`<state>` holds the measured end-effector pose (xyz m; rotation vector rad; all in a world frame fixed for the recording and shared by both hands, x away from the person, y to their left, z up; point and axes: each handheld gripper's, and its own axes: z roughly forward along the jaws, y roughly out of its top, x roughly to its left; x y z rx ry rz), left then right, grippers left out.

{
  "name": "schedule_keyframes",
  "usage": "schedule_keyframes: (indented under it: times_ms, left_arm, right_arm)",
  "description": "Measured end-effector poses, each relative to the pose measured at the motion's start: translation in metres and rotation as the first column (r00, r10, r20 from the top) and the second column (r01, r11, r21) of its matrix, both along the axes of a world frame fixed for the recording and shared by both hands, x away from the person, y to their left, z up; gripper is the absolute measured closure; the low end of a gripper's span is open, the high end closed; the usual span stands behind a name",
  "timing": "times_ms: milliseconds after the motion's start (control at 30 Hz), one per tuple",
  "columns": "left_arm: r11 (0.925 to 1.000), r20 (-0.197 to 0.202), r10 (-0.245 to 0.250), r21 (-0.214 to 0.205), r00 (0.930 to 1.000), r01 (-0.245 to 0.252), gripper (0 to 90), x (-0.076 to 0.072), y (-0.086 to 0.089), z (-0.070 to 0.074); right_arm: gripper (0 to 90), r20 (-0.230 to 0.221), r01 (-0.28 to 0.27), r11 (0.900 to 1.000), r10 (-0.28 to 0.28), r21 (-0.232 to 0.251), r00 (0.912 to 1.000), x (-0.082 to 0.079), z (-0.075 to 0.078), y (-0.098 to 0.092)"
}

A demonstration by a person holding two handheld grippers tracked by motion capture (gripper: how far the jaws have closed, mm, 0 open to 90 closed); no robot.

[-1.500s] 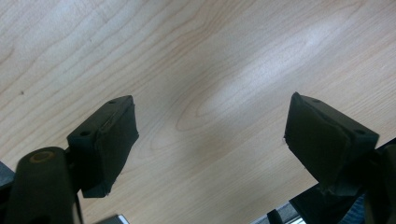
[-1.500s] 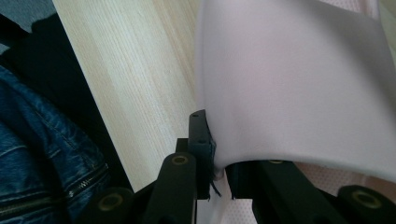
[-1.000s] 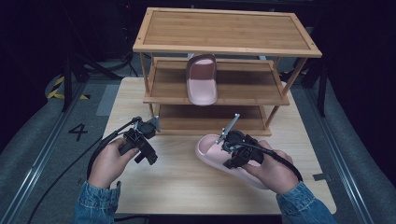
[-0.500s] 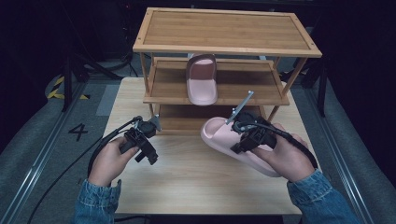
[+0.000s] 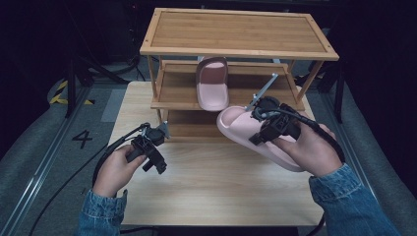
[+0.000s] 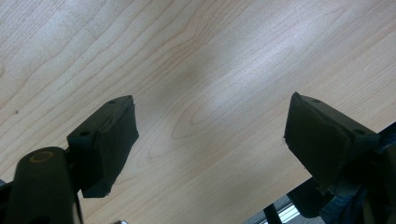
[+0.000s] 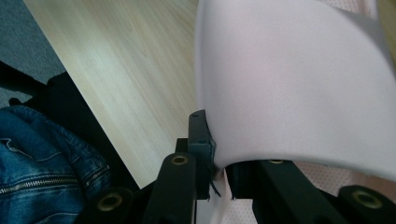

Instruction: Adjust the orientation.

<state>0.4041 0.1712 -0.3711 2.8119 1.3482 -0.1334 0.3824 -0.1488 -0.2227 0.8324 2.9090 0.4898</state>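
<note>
Pink slipper (image 5: 255,137) raised off the desk (image 5: 206,191) near its right edge, toe toward the rack (image 5: 236,34), strap pinched by right gripper (image 5: 268,123) fingers. Second slipper (image 5: 212,86) on middle shelf. Left gripper (image 5: 152,142) near left edge, fingers wide, empty. "4" (image 5: 82,138) on floor.

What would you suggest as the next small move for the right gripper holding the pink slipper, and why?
Probably carry the held slipper forward onto the middle shelf, into the bare space to the right of the other slipper. The right gripper is clamped on its strap with the toe already near that shelf's edge; the left gripper is open over the table.
</note>
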Motion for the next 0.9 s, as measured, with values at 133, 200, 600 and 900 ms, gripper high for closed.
schedule_keyframes:
  times_ms: [133,200,600,900]
  left_arm:
    - [1.0,-0.001,0.003,-0.003,1.0,-0.003,17.7,-0.001,0.001,0.0]
    - [1.0,0.003,-0.002,0.005,1.0,0.002,17.7,-0.001,0.002,0.001]
    - [0.9997,0.012,-0.01,0.024,0.9999,0.009,17.7,-0.003,0.001,0.0]
    - [0.9997,0.008,-0.009,0.021,0.9999,0.009,17.7,-0.002,0.002,-0.001]
  right_arm:
    - [81.9,0.017,0.023,0.9997,-0.023,-0.001,0.9996,0.006,0.009,-0.003]
    - [81.9,0.026,0.035,0.9994,-0.035,-0.003,0.999,0.009,0.013,-0.004]
    - [81.8,0.076,0.13,0.9914,-0.131,0.018,0.9885,0.046,0.03,-0.012]
    - [81.6,0.118,0.162,0.9868,-0.161,0.005,0.9798,0.069,0.023,-0.011]
